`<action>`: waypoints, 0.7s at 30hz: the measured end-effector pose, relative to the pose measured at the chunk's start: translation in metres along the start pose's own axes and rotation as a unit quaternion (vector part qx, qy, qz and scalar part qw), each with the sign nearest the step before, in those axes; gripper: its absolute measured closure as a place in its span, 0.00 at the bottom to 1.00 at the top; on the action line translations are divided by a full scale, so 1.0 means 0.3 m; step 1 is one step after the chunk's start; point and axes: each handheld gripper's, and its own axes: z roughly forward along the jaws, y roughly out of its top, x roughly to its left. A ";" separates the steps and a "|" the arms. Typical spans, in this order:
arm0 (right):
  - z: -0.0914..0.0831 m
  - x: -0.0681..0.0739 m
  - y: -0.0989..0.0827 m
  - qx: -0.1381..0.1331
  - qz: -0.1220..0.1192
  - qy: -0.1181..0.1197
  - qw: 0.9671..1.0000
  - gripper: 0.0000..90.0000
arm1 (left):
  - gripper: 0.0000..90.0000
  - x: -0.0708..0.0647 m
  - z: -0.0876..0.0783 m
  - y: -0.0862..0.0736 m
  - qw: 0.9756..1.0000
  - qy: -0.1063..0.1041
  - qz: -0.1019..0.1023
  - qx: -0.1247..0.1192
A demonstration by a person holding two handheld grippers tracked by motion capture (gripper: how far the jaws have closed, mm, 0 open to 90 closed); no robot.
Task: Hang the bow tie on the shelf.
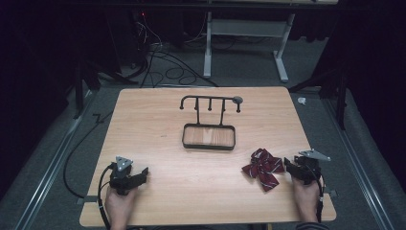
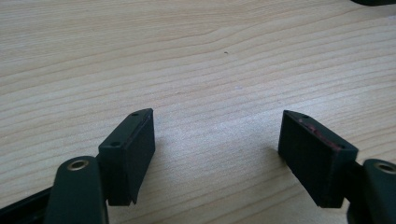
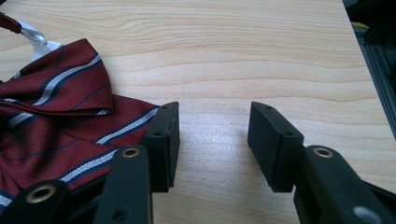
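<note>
Low at the table's near edge, both grippers, left gripper (image 1: 142, 172) and right gripper (image 1: 287, 163), rest with jaws wide, empty.

Black bodies are seen on the left gripper (image 1: 128, 176) and right gripper (image 1: 303, 168). Each is topped by a grey three-cornered plate. Brass-ringed screw holes are borne near the jaws.

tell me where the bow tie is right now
In the high view the bow tie lies on the table's near right part, just left of the right claw and right of the rack.
</note>
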 end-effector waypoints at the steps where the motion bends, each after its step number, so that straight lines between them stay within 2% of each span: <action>1: 0.000 0.000 0.000 0.000 0.000 0.000 1.000 0.61 | 0.31 0.000 0.000 0.000 1.000 0.000 0.000 0.000; 15: 0.010 -0.004 0.010 0.001 -0.016 0.016 1.000 0.60 | 0.30 0.000 -0.001 0.000 1.000 -0.001 0.000 0.000; 21: -0.008 -0.005 0.015 -0.013 0.000 0.026 1.000 0.62 | 0.30 0.000 -0.001 0.000 1.000 -0.001 0.000 0.000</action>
